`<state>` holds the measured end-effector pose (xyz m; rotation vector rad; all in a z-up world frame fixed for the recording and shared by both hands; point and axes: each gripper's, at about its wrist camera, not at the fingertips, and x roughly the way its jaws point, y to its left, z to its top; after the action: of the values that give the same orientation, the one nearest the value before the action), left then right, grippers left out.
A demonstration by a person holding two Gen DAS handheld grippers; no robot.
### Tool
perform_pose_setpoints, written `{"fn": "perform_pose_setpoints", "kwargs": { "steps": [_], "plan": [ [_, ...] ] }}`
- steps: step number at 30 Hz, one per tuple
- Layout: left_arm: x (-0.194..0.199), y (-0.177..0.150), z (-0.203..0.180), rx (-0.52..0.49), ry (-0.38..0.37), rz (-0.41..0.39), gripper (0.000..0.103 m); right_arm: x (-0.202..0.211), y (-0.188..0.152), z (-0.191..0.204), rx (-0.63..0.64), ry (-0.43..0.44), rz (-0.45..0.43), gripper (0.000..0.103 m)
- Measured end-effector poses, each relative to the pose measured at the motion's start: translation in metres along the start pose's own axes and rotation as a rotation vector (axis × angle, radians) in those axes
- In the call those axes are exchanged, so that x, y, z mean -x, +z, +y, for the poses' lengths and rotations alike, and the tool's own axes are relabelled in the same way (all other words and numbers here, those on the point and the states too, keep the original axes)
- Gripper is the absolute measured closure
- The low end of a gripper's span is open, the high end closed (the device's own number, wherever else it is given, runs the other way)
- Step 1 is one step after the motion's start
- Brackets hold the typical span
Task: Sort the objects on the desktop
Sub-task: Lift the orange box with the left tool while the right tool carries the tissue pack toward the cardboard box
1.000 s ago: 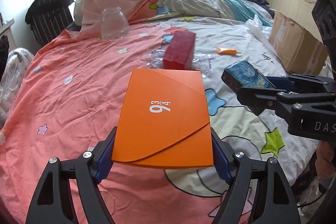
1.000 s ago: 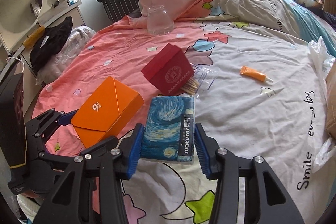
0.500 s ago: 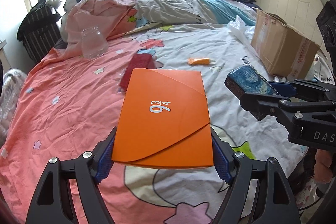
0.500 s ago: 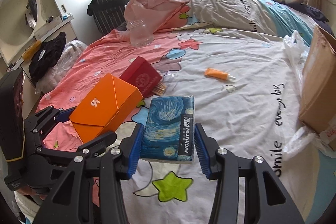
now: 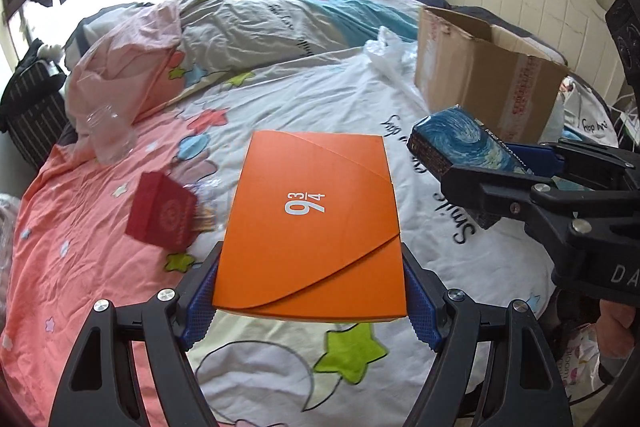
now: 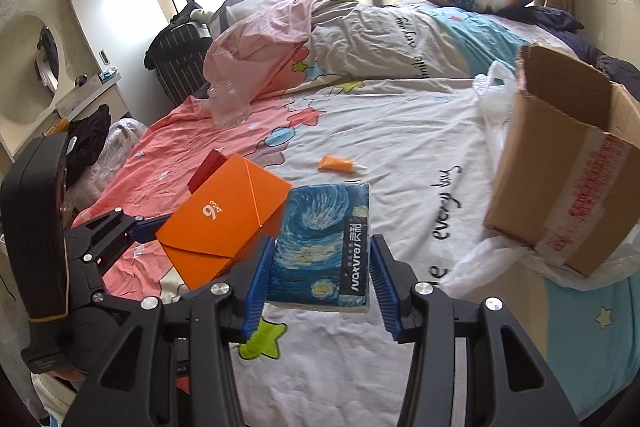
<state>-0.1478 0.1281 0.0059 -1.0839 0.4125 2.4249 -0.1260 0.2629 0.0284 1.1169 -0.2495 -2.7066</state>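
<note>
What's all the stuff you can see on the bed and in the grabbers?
orange box: 1, orange, held in left gripper
tissue pack: 1, blue swirly print, held in right gripper
red box: 1, red, on pink sheet
orange tube: 1, orange, on white sheet
glass jar: 1, clear, by rumpled quilt
cardboard box: 1, brown, open, on the bed's right side
left gripper: 1, black, blue fingers
right gripper: 1, black, blue fingers

Both grippers apparently swung toward cardboard box (image 6: 560, 163).
</note>
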Motion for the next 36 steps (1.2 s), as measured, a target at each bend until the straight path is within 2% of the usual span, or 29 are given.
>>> {"fn": "perform_pose_setpoints", "kwargs": {
  "steps": [11,24,30,36],
  "plan": [
    [0.006,0.037,-0.058,-0.074,-0.067,-0.053,0.023,0.042,0.002,-0.051,-0.046,-0.052,-0.05,0.059],
    [0.009,0.073,-0.113,-0.155,-0.124,-0.095,0.023,0.069,0.003,-0.095,-0.092,-0.101,-0.092,0.059],
    [0.011,0.089,-0.137,-0.202,-0.144,-0.119,0.022,0.073,0.009,-0.113,-0.111,-0.11,-0.099,0.07],
    [-0.007,0.091,-0.145,-0.202,-0.159,-0.086,0.023,0.067,0.003,-0.133,-0.149,-0.09,-0.074,0.07]
  ]
}}
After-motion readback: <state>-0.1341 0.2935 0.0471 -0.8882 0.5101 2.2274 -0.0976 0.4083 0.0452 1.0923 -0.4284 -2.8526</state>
